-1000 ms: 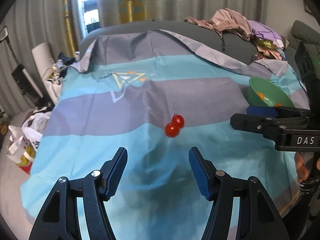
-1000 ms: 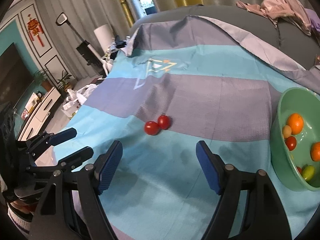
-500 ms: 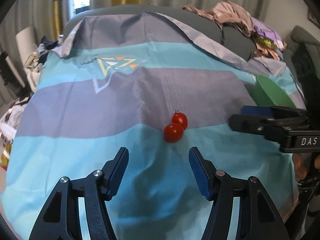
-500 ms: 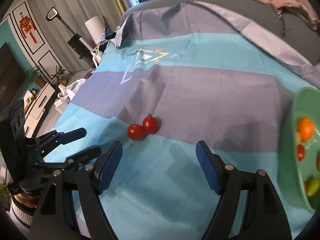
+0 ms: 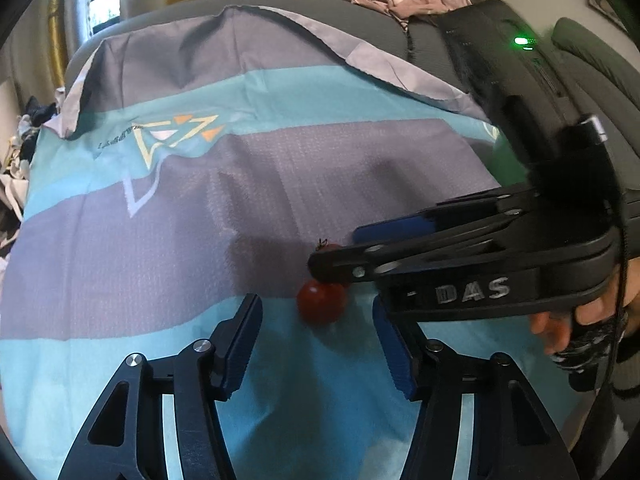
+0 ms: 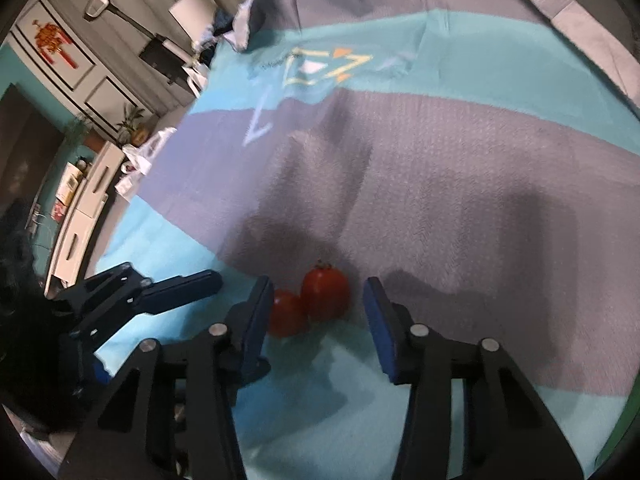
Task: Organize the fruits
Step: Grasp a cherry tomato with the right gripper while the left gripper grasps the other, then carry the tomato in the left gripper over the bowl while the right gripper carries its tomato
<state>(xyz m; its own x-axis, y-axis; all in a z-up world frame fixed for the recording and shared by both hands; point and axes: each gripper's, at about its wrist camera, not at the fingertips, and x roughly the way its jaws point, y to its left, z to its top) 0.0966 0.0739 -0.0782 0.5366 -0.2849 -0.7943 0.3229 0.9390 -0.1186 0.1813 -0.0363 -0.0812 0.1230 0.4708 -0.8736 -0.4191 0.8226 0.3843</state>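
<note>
Two soft tomatoes (image 6: pixel 308 306) touch, so my right gripper (image 6: pixel 316 312), fingers apart, should press the stemmed one's sides gently.

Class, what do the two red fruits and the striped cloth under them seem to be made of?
Fruits: real-looking tomatoes, smooth glossy skin; one bears a dried stem. Cloth: woven fabric, matte; it wrinkles and shows a fine dotted weave.

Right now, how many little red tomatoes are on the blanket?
2. One tomato sits between the open right gripper fingers; the other tomato touches it, beside the left finger. In the left wrist view the right gripper hides most of the first. More may be out of view.
</note>
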